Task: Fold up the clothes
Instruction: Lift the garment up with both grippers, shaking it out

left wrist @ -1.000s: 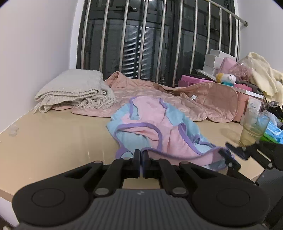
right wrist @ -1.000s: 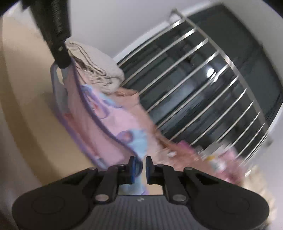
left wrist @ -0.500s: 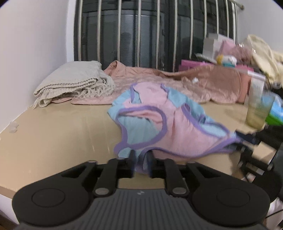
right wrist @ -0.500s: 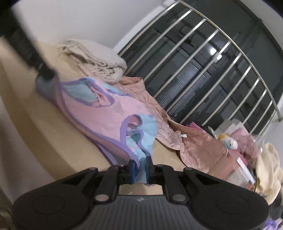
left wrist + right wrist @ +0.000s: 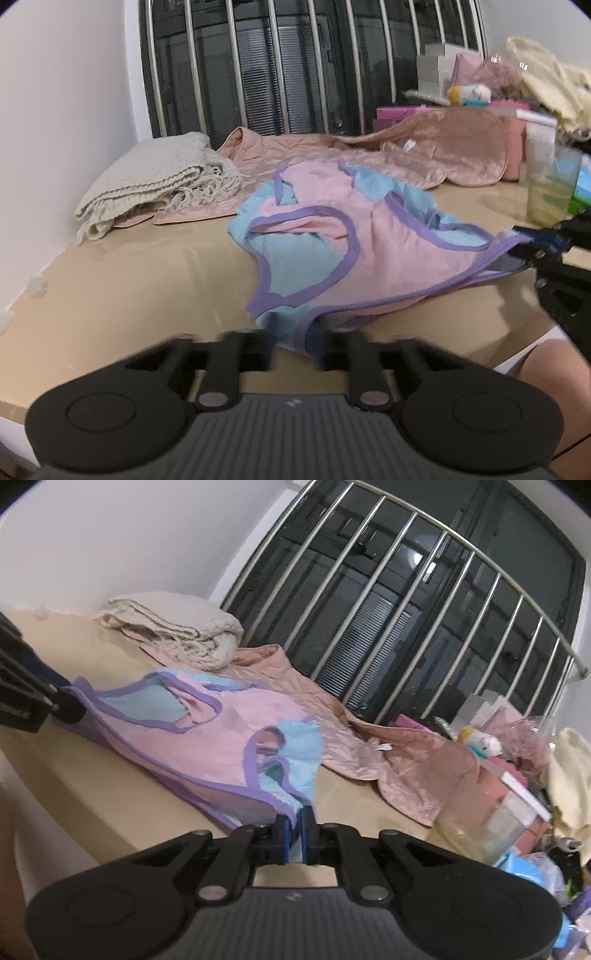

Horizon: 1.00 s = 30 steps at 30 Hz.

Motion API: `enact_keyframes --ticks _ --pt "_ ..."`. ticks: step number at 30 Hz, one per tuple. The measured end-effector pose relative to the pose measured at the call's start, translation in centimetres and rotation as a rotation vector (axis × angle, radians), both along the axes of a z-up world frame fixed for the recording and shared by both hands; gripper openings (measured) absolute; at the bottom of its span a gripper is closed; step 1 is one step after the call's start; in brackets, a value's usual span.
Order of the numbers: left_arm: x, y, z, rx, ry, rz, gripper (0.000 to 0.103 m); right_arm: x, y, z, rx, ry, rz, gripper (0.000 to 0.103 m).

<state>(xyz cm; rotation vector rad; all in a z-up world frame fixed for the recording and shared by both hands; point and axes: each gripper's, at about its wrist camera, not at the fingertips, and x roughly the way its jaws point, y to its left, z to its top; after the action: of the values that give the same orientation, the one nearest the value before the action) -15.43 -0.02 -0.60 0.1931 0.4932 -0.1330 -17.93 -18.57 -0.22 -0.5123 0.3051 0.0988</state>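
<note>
A pink and blue garment (image 5: 373, 251) with purple trim lies spread across a tan table (image 5: 122, 295), stretched low between two tools. The left hand-held gripper (image 5: 293, 343) sits at the garment's near corner by the table's front edge; its fingers look parted with cloth bunched between them, but motion blur makes it impossible to tell whether they are gripping. The right hand-held gripper (image 5: 294, 830) has its blue-padded fingers drawn nearly together, pinching the garment's purple-trimmed hem at the other corner.

To the left of the garment the tabletop is bare up to a white wall. Behind it lie a folded cream blanket (image 5: 155, 184) and a rumpled pink quilted cover (image 5: 424, 151), which the garment overlaps at its far edge. A clear plastic cup (image 5: 550, 188) stands near the right-hand corner, beside a cluttered heap of boxes and cloth. Metal window bars (image 5: 388, 602) rise behind the table.

The heap on the right is blurred and partly cut off by the frame.
</note>
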Motion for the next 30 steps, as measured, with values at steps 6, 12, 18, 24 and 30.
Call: enact_keyframes --ticks 6,12,18,24,30 --pt "1.0 1.7 6.5 -0.142 -0.118 -0.017 0.002 1.1 -1.6 4.5 0.168 0.029 0.042 0.008" --pt "-7.9 1.8 20.3 -0.121 -0.451 -0.135 0.002 -4.3 -4.8 16.8 0.267 -0.224 0.124 0.004" --pt "-7.3 3.1 25.2 -0.182 -0.481 -0.222 0.002 -8.1 -7.8 25.2 0.365 -0.377 0.192 0.004" --pt "10.2 1.2 21.9 -0.168 -0.224 -0.127 0.002 8.4 -4.1 23.5 0.327 -0.177 0.050 0.002" --pt "15.2 1.1 30.8 -0.236 -0.432 -0.078 0.002 20.4 -0.9 28.0 0.356 -0.300 -0.090 0.001"
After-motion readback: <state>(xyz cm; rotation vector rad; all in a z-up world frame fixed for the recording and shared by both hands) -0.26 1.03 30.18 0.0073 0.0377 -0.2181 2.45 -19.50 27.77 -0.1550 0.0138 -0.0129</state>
